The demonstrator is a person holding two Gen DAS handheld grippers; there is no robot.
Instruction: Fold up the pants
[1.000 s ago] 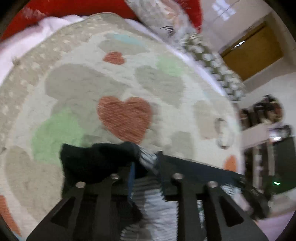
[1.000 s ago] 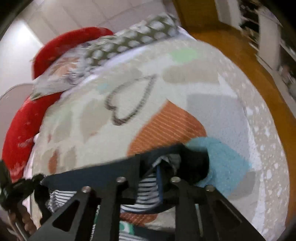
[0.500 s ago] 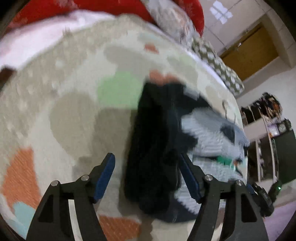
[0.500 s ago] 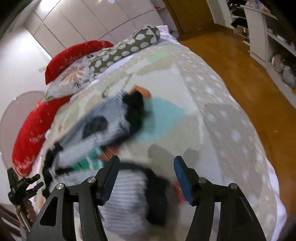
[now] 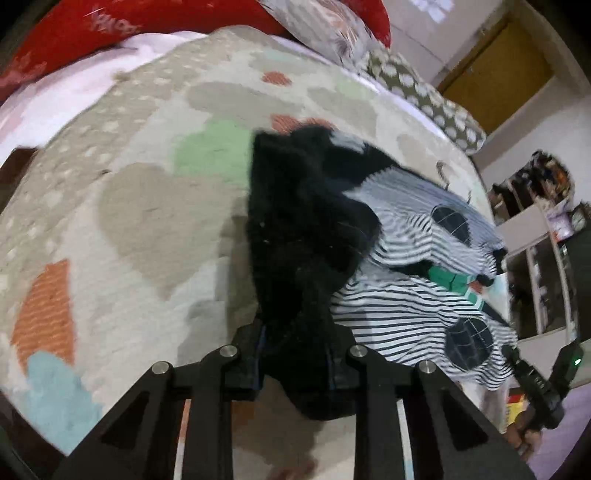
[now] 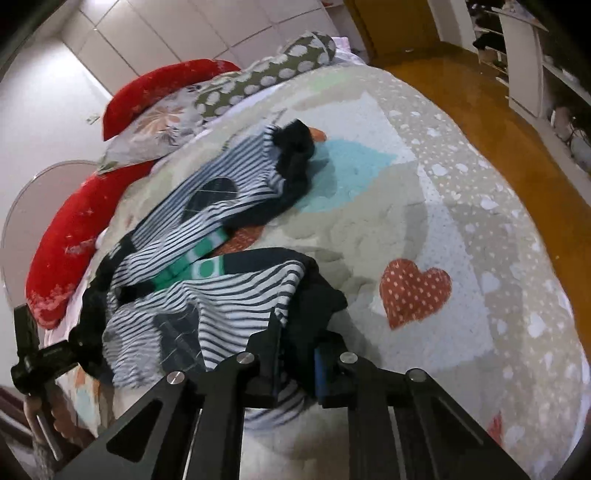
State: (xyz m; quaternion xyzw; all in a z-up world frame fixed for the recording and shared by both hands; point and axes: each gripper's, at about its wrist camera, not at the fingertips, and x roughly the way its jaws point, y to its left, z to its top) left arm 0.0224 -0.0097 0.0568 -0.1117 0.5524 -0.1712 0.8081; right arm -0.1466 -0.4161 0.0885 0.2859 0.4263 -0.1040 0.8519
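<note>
The left gripper (image 5: 295, 354) has just been closing, and its jaws now pinch a thick black fold of the pants (image 5: 306, 236) between them. That dark end bunches up ahead of its fingers; to the right of them the cloth spreads out in black-and-white stripes with dark round patches and a green band (image 5: 452, 282) where the two layers meet. Left of these tongs lies only the blanket (image 5: 147, 206), pale with grey, green and orange shapes. Beyond it, at the far edge of the bed, sit a red pillow (image 5: 147, 26) and a spotted cushion (image 5: 428, 96).

From the right gripper's camera, the pants (image 6: 207, 295) lie ahead and to the left of the tongs, the far half lying toward the pillows and the near half folded back with its edge at the jaws. The right gripper (image 6: 295, 363) has likewise just been closing, and it is clamped on the near corner of the pants, striped cloth and a dark layer both caught between the pads. To its right there is bare blanket with a red spotted heart (image 6: 413, 291), and past the bed edge a wooden floor (image 6: 480, 99). At the far left of this view a hand (image 6: 55, 410) grips the handle of the other tool.
</note>
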